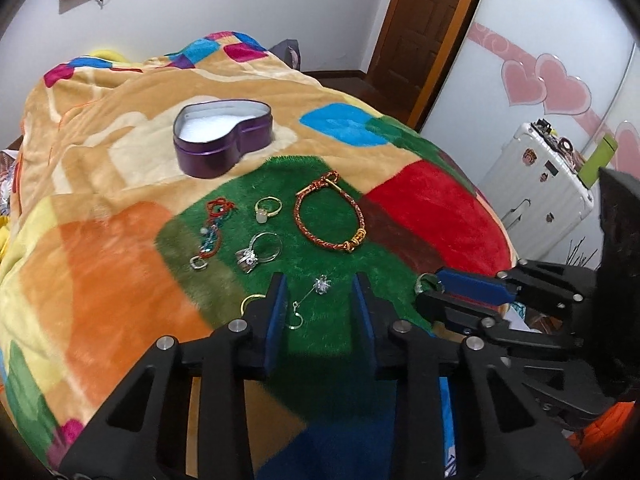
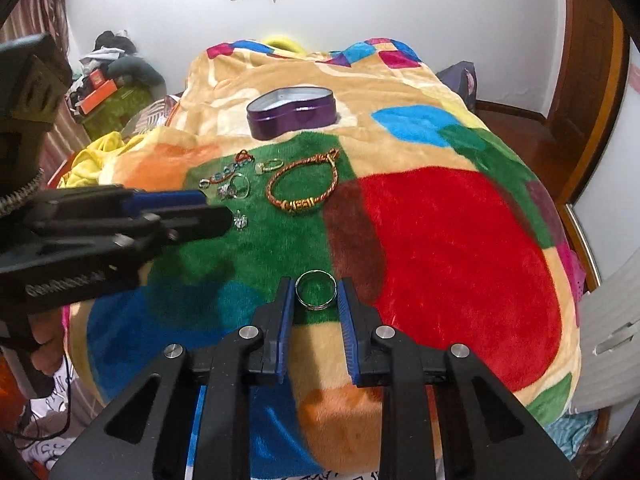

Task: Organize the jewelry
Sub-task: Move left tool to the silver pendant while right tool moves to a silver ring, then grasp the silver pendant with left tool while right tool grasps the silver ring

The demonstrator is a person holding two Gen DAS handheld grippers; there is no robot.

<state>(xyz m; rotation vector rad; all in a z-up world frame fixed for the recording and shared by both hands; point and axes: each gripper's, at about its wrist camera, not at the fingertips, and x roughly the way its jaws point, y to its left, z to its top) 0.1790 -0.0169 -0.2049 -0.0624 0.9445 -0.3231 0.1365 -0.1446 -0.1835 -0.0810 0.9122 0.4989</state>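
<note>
A purple heart-shaped tin (image 1: 222,138), open with a white lining, sits on the blanket; it also shows in the right wrist view (image 2: 291,113). On the green patch lie a red-gold braided bracelet (image 1: 329,213), a gold ring with a pale stone (image 1: 267,209), silver rings (image 1: 256,254), a red-blue beaded piece (image 1: 212,232) and a crystal hook earring (image 1: 310,300). My left gripper (image 1: 320,296) is open, its fingers either side of the earring. My right gripper (image 2: 316,294) is shut on a thin silver ring (image 2: 316,290), held above the blanket.
The colourful fleece blanket (image 1: 100,260) covers a bed. A white suitcase (image 1: 536,184) stands to the right beside a wardrobe with pink hearts. A wooden door (image 1: 428,28) is behind. Cluttered boxes and clothes (image 2: 112,84) sit left of the bed.
</note>
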